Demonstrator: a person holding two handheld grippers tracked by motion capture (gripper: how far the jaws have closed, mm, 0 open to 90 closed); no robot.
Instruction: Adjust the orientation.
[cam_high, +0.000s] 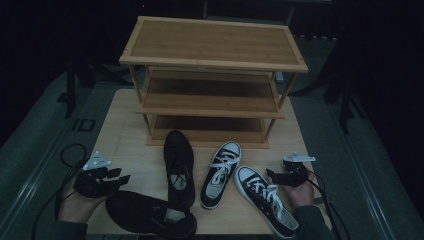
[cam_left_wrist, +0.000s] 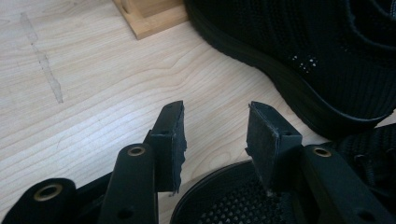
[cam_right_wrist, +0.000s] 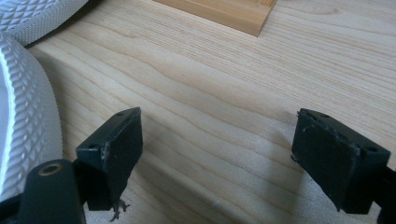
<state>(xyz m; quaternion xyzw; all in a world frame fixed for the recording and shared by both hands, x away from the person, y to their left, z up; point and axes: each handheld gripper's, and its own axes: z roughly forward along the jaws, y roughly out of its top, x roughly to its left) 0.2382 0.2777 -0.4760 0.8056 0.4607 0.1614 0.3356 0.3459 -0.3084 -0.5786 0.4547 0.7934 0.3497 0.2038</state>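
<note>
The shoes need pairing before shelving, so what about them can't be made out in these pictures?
- Near black shoe: its front end is cut off by the bottom edge of the high view.
- Right sneaker: its heel end runs behind the person's sleeve at that bottom edge.
- Brand marks and sizes: too small and dim in the high view.
- Bottom shelf of the rack: its back part lies in shadow under the middle shelf.
</note>
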